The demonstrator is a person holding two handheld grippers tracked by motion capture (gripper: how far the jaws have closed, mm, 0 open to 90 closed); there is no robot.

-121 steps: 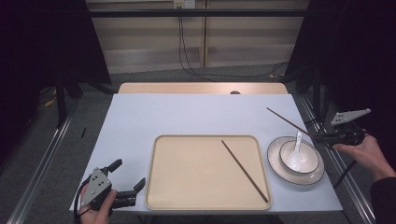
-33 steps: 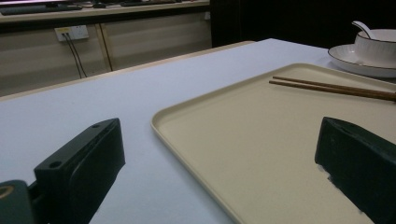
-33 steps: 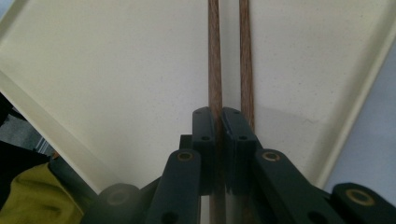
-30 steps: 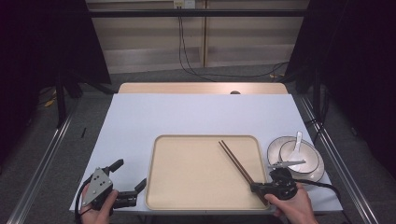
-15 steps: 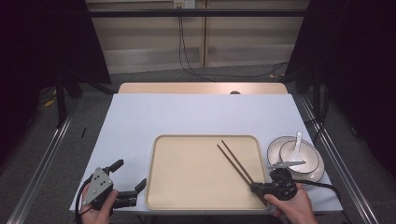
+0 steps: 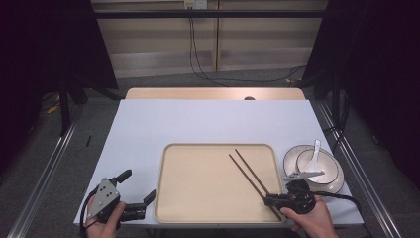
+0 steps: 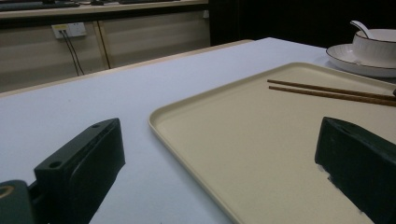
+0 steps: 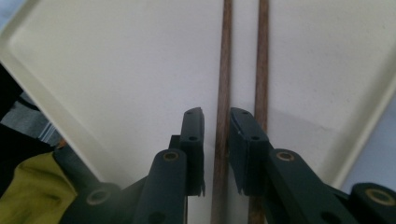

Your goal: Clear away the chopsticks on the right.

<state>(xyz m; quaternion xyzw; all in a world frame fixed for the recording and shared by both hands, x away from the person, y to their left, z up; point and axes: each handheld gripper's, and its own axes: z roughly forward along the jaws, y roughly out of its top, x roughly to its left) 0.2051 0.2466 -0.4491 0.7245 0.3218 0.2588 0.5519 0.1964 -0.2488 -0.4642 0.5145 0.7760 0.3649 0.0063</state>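
- In the right gripper view, the chopsticks' [image 8: 223, 84] near ends ran out of frame.
- One chopstick [image 8: 262, 70] passed behind the right gripper [image 8: 216, 122].

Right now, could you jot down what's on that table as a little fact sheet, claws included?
Tray: beige tray on the white table
Chopsticks: two brown chopsticks lying side by side on the tray's right part
Dishes: white bowl with a spoon, set on a plate right of the tray
Right claw: jaws just been opening, one chopstick between them with small gaps either side
Left claw: open wide at the tray's near left corner, holding nothing
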